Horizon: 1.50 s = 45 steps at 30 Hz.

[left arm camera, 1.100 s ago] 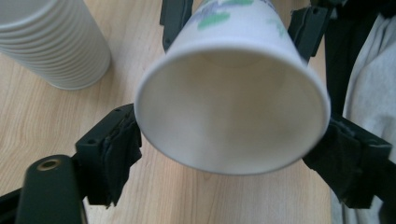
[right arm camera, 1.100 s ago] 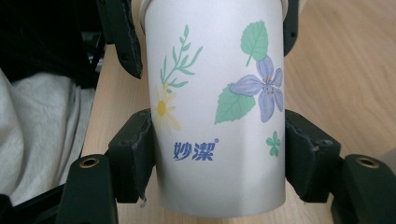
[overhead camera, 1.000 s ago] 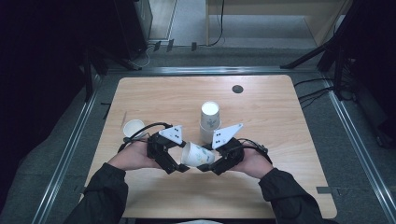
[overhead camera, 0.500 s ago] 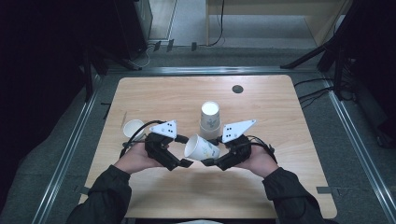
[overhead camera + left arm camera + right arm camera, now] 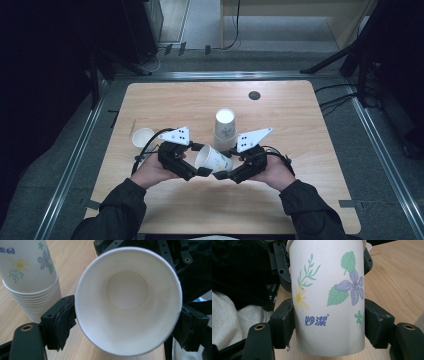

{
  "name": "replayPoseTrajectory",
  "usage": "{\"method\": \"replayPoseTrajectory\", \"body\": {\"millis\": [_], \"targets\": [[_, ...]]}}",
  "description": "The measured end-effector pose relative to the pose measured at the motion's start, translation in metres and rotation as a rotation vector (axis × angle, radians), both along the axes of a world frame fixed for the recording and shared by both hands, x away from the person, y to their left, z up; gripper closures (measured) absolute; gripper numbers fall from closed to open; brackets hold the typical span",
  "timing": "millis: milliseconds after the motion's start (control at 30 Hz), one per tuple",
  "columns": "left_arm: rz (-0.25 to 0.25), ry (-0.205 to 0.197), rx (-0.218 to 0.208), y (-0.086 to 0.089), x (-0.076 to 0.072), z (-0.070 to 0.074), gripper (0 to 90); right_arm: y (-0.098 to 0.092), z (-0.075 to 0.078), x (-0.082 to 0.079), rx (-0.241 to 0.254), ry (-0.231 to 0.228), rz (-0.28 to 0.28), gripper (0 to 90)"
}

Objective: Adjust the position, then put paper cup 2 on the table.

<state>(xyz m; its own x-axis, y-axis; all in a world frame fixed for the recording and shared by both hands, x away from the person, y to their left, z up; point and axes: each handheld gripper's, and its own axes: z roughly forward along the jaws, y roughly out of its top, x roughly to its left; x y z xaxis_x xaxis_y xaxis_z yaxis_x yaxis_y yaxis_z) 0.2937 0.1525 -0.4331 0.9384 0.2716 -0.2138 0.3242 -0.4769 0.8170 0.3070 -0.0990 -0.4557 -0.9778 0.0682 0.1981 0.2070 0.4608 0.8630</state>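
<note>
A white paper cup (image 5: 212,159) with a flower print lies on its side in the air between my two grippers, above the front of the table. My right gripper (image 5: 227,166) is shut on its lower body; in the right gripper view both pads (image 5: 284,322) press the cup (image 5: 327,302). My left gripper (image 5: 198,160) faces the cup's open mouth (image 5: 127,302). Its jaws have just been closing with the cup between them, and both pads (image 5: 63,320) now rest against the rim.
A stack of upturned cups (image 5: 224,131) stands just behind the held one, close to the left gripper's jaw (image 5: 30,280). A single cup (image 5: 143,137) sits at the left. The wooden table (image 5: 300,150) has a small dark hole (image 5: 254,95) at the back.
The cup has come up a little and turned its mouth toward the left gripper. The left jaws now sit closer around its rim. Both hands stay nearly in place.
</note>
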Motion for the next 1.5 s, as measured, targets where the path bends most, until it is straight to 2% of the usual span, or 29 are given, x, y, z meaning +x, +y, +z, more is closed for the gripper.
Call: {"method": "replayPoseTrajectory", "body": {"millis": [67, 400, 467, 533, 667, 733, 833, 900, 933, 967, 1100, 1333, 1400, 1500], "targets": [[-0.003, -0.002, -0.01, 0.0, -0.001, 0.0, 20.4, 0.001, -0.001, 0.0, -0.003, 0.001, -0.003, 33.6], [-0.018, -0.005, 0.002, 0.003, -0.001, 0.002, 24.2, 0.002, -0.001, -0.001, -0.011, 0.011, 0.002, 31.8], [-0.012, -0.01, 0.009, 0.006, 0.0, 0.003, 24.3, 0.003, -0.002, -0.001, -0.022, 0.01, -0.008, 28.0], [-0.004, -0.008, 0.008, 0.009, 0.001, 0.004, 24.3, 0.003, -0.003, -0.003, -0.048, -0.015, -0.025, 24.8], [0.017, -0.009, 0.01, 0.019, 0.004, 0.007, 24.4, 0.0, -0.006, -0.005, -0.086, -0.015, -0.037, 22.3], [0.028, -0.015, 0.019, 0.022, 0.004, 0.008, 24.5, -0.002, -0.007, -0.006, -0.101, -0.044, -0.061, 21.8], [0.036, -0.019, 0.028, 0.026, 0.005, 0.009, 24.6, -0.005, -0.009, -0.007, -0.13, -0.036, -0.09, 21.5], [0.047, -0.036, 0.056, 0.027, 0.004, 0.009, 24.6, -0.006, -0.01, -0.007, -0.148, -0.044, -0.112, 21.5], [0.05, -0.031, 0.073, 0.028, 0.005, 0.008, 24.5, -0.007, -0.01, -0.007, -0.163, -0.058, -0.129, 21.5], [0.053, -0.027, 0.083, 0.028, 0.004, 0.008, 24.5, -0.007, -0.01, -0.008, -0.179, -0.091, -0.165, 21.5], [0.056, -0.018, 0.131, 0.03, 0.005, 0.005, 24.5, -0.009, -0.011, -0.008, -0.206, -0.137, -0.25, 21.5], [0.074, -0.011, 0.177, 0.036, 0.006, 0.006, 24.5, -0.022, -0.015, -0.005, -0.229, -0.102, -0.376, 21.8], [0.077, -0.004, 0.192, 0.038, 0.007, 0.005, 24.4, -0.027, -0.015, -0.005, -0.232, -0.077, -0.401, 21.9], [0.085, -0.008, 0.21, 0.041, 0.007, 0.006, 24.4, -0.034, -0.015, -0.004, -0.23, -0.066, -0.428, 21.8]]}}
